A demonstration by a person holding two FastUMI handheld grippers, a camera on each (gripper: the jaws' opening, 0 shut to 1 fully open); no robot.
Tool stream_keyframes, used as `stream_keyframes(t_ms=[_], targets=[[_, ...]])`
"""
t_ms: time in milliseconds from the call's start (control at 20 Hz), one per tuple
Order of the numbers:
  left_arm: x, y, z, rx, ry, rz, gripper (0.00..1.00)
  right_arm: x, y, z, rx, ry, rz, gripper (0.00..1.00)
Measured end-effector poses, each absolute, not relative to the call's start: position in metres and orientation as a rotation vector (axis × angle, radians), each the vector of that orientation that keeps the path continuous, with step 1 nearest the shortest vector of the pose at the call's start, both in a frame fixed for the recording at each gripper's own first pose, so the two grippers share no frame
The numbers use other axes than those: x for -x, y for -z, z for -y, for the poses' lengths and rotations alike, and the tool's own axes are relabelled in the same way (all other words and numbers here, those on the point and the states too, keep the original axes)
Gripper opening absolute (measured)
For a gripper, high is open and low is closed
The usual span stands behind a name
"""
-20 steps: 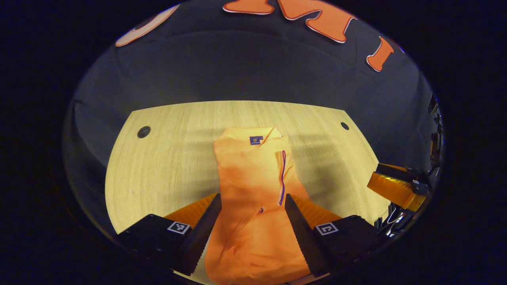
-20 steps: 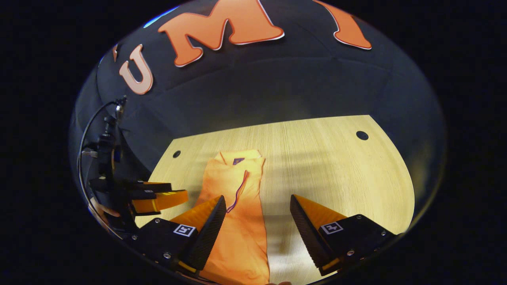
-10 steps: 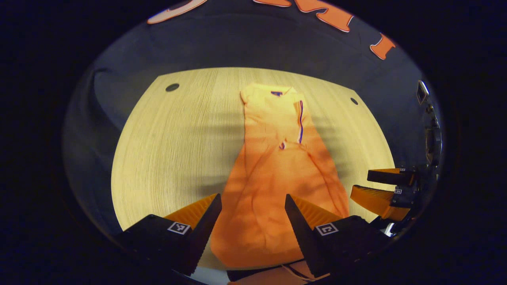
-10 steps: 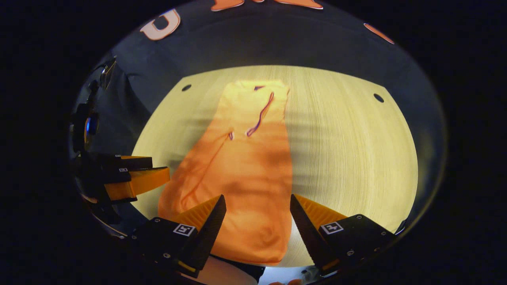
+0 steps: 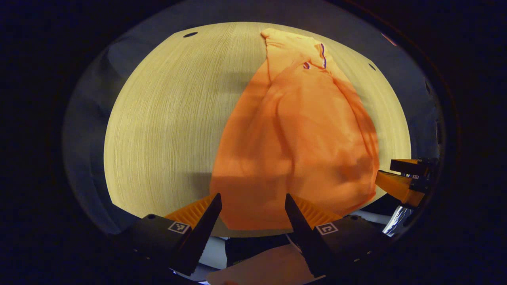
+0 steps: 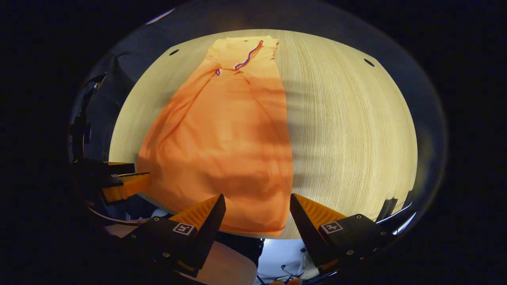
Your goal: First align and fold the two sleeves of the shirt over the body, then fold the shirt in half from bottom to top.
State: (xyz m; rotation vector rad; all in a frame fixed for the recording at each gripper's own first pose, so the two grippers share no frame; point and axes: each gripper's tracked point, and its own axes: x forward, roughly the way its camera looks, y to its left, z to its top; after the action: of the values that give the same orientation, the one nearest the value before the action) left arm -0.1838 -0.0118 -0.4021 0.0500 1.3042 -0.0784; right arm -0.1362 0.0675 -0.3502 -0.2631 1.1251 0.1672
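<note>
- Left gripper (image 5: pixel 252 206) hangs with its jaws spread wide and nothing between them, poised just above the near hem of the shirt (image 5: pixel 293 130); a second ago it sat lower and farther in over the cloth, so it has pulled back toward the table's front edge and tipped down.
- Between the two tools, the orange shirt lies flat on the wooden table (image 5: pixel 166 118), collar at the far end, hem at the near edge. Both sleeves look already folded in over the body, leaving one long narrow panel.
- Right gripper (image 6: pixel 256 206) is likewise gaping and empty, hovering over the right side of the hem; it too has drawn back from mid-shirt to the bottom edge within the last second. In the left gripper view it shows at the shirt's lower right corner (image 5: pixel 400 180).
- My reading: the sleeve stage is finished, and both tools have lined up at the hem for the bottom-to-top fold. Neither has pinched the cloth yet, so that fold has not begun.
</note>
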Motion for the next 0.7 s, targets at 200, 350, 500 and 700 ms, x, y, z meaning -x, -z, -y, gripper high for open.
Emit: stream_keyframes(t_ms=[200,350,500,700], targets=[[0.194,0.415,0.004,-0.053,0.038,-1.327,0.99,0.147,0.37,-0.063,0.289,-0.145,-1.163,1.0],[0.199,0.427,0.005,-0.06,0.03,-1.36,0.99,0.147,0.383,-0.06,0.296,-0.128,-1.181,1.0],[0.194,0.429,0.004,-0.098,0.012,-1.357,0.98,0.147,0.393,-0.056,0.312,-0.114,-1.192,0.99],[0.19,0.432,0.005,-0.093,-0.002,-1.373,0.99,0.152,0.402,-0.052,0.347,-0.098,-1.204,0.97]])
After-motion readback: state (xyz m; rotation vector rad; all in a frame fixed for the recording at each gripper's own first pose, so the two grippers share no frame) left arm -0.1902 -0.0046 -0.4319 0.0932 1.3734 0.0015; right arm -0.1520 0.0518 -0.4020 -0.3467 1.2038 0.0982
